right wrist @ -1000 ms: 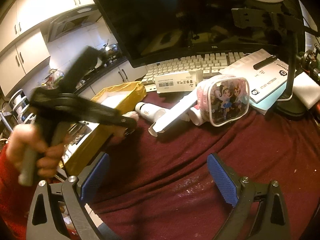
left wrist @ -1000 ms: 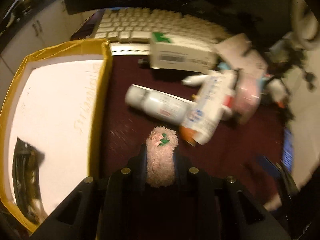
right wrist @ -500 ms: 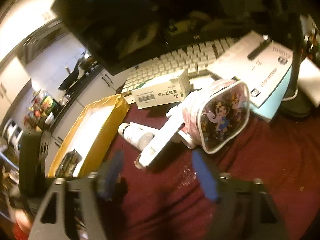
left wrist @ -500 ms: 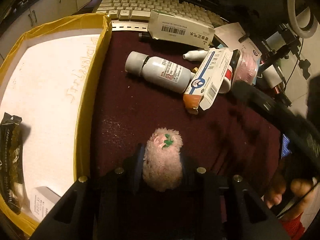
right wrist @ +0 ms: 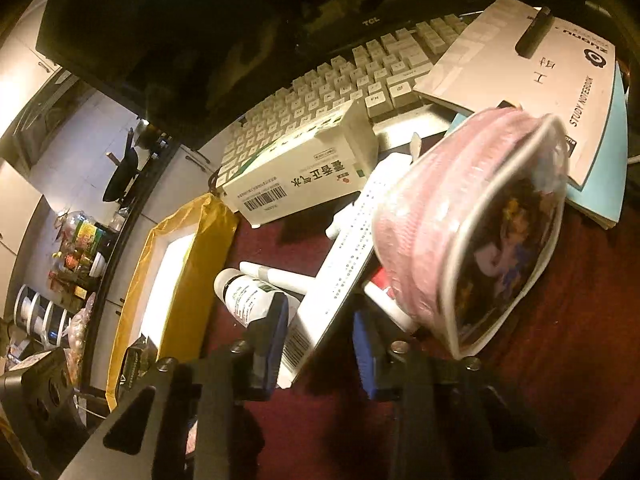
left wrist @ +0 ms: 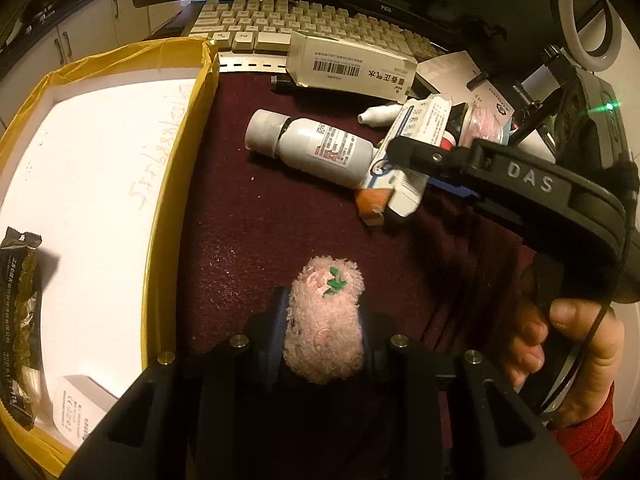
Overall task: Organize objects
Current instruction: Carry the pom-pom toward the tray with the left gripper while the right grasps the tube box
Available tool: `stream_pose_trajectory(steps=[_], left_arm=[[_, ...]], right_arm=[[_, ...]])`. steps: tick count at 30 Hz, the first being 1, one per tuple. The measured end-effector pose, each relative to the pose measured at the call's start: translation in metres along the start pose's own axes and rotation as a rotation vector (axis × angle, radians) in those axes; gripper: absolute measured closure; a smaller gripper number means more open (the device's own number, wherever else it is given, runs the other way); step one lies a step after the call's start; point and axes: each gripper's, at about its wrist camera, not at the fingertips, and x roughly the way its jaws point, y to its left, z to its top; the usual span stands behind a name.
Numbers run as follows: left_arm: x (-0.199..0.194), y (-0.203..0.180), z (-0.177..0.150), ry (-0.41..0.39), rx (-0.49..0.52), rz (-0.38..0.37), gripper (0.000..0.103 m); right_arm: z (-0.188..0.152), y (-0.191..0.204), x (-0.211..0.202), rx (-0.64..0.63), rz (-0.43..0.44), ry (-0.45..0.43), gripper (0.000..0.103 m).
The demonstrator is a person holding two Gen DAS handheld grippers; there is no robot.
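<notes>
Pink fuzzy toy (left wrist: 326, 320) with a green mark on top sits clamped in the left gripper (left wrist: 324, 332). Long white carton (right wrist: 332, 284), barcode at its near end, lies tilted between the right gripper's (right wrist: 320, 344) blue pads, leaning on a white bottle (left wrist: 308, 148) lying on its side. Larger white box (left wrist: 352, 66) rests against the keyboard. Pink pouch (right wrist: 472, 236) touches the carton.

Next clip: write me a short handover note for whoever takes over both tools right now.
Left tool: shut on the pink plush toy, held over the maroon cloth beside the yellow box.
Right tool: open, its fingers either side of the long carton; not yet clamped.
Done: dark snack packet and small white box lie in the yellow box.
Left: plush toy, long carton, white bottle, barcode carton, pink pouch.
</notes>
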Motion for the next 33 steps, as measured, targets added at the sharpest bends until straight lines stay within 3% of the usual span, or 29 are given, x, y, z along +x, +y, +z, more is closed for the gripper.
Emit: stream_pose_trajectory(steps=[5,18,33], left_arm=[[0.001,-0.001,-0.001,-0.008,-0.006,-0.003,0.073],[-0.006,-0.001,-0.004,-0.001,-0.065,-0.043,0.076],[-0.050,0.017,-0.006,-0.083,-0.096,-0.052,0.077]], right_arm=[[-0.005,0.000,-0.011,-0.023,0.022,-0.002,0.083],[-0.037,0.005,-0.059,-0.079,0.070,0.003,0.083],[-0.042,0.016,-0.064,-0.118,0.090,-0.014,0.083]])
